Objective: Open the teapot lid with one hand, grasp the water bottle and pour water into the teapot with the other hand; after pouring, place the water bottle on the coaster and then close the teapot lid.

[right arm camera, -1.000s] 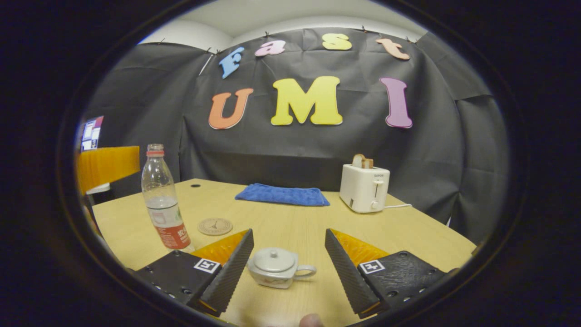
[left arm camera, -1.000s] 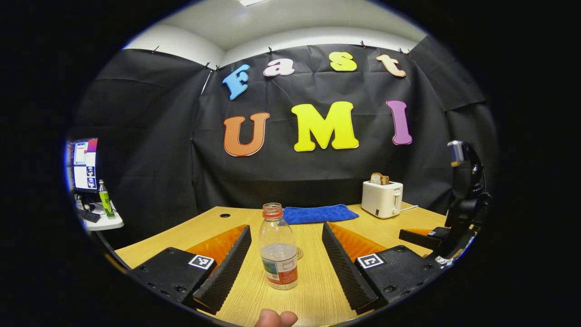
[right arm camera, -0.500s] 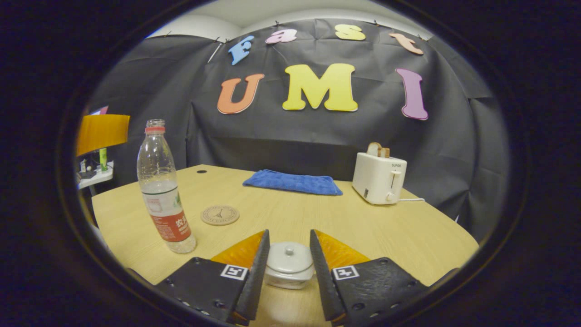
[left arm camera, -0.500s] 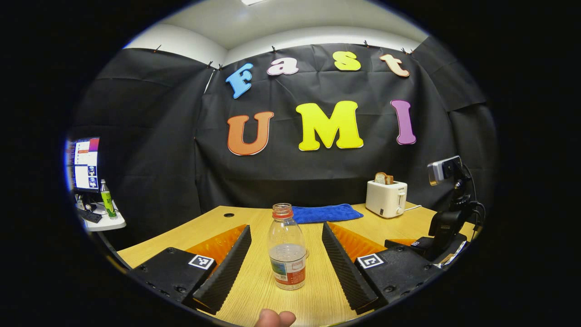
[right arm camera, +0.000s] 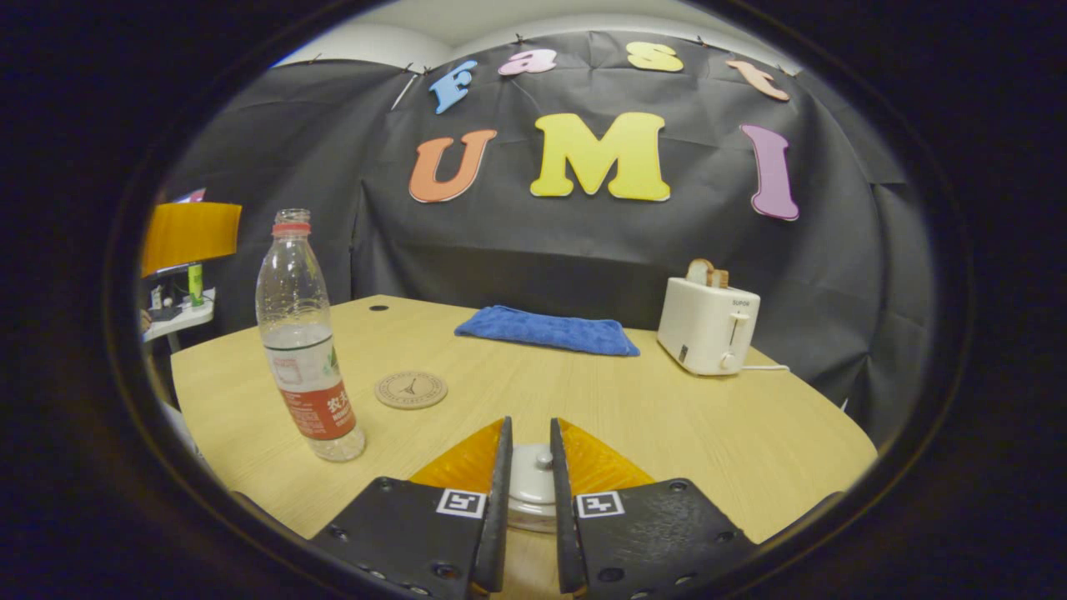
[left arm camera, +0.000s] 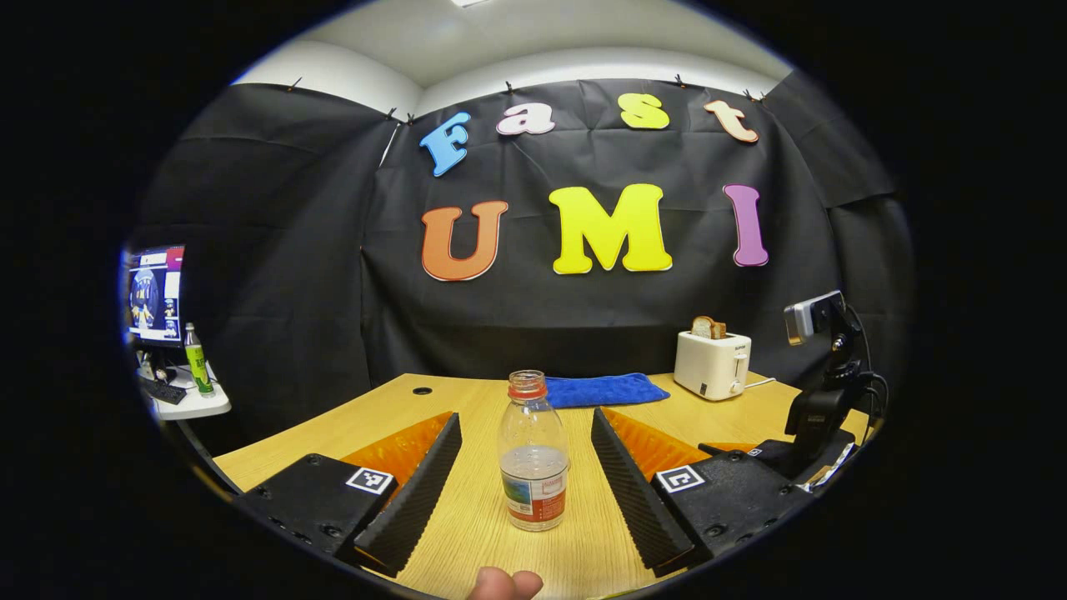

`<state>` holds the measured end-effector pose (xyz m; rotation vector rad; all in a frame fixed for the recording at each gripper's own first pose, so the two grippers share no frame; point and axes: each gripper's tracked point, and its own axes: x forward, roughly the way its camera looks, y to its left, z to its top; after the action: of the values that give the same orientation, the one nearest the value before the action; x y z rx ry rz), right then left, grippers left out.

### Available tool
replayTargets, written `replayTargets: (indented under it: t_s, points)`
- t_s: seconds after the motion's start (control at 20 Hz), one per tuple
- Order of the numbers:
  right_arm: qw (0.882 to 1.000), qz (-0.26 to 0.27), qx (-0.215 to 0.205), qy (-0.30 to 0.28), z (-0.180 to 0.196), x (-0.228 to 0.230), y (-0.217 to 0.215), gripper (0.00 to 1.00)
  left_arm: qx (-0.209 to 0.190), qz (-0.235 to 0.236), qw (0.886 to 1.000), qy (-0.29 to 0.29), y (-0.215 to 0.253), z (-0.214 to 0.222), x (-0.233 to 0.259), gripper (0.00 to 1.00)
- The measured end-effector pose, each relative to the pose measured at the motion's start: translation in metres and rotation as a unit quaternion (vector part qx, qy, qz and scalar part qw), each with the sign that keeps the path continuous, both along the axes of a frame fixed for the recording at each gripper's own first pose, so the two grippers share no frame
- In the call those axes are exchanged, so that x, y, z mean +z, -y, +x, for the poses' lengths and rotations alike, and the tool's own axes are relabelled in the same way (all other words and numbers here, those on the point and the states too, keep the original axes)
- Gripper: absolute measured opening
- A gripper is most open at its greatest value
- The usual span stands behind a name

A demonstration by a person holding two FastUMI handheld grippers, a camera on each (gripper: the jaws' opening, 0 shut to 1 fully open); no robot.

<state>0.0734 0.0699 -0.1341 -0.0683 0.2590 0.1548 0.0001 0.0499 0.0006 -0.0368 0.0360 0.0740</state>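
The light wooden table (right arm camera: 708, 425) carries everything, under the booth's black cloth wall. On it, in the right gripper view, a white two-slot toaster (right arm camera: 707, 326) with a slice of bread sits at about two o'clock, and a folded blue towel (right arm camera: 548, 330) lies at twelve o'clock near the far edge.

The clear plastic water bottle with a red neck ring and red-and-white label (right arm camera: 305, 342) stands upright and uncapped at about nine o'clock in that view, partly filled. Just beside it, toward the centre, the small round tan coaster (right arm camera: 410, 389) lies flat and bare.

In the left gripper view the same bottle (left arm camera: 533, 454) stands at six o'clock between the left gripper (left arm camera: 527, 479) fingers, which are spread wide and touch nothing. A fingertip of the person's hand (left arm camera: 505, 584) shows at the bottom edge.

The right gripper (right arm camera: 528, 500) has its fingers drawn close together on either side of the small knob of the white ceramic teapot lid (right arm camera: 533, 473), at six o'clock; whether both press on the knob cannot be told. The teapot body is mostly hidden behind the fingers.

A monitor (left arm camera: 155, 294) sits on a side desk at nine o'clock in the left gripper view.
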Motion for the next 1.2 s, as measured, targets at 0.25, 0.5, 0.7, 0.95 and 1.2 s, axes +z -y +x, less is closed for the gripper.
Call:
replayTargets:
  t_s: [0.25,0.5,0.7,0.95,1.2]
  points:
    - [1.0,0.003,0.023,-0.014,0.0,-0.006,-0.003,0.01,-0.004,-0.005,1.0,-0.011,-0.004,-0.005,-0.013,0.98]
    - [0.999,0.006,0.034,-0.008,0.001,-0.001,-0.003,0.0,-0.015,-0.024,0.997,-0.065,-0.01,-0.013,-0.056,0.99]
    - [0.999,0.01,0.037,0.001,0.002,0.008,-0.004,0.0,-0.04,-0.055,0.994,-0.085,0.0,-0.012,-0.078,0.99]
    - [0.999,0.012,0.037,0.02,-0.001,0.03,0.003,0.0,-0.059,-0.071,0.991,-0.093,0.006,0.0,-0.093,0.99]
    - [0.999,0.005,0.035,0.031,-0.013,0.042,0.015,0.0,-0.059,-0.065,0.99,-0.109,0.007,0.023,-0.114,0.99]
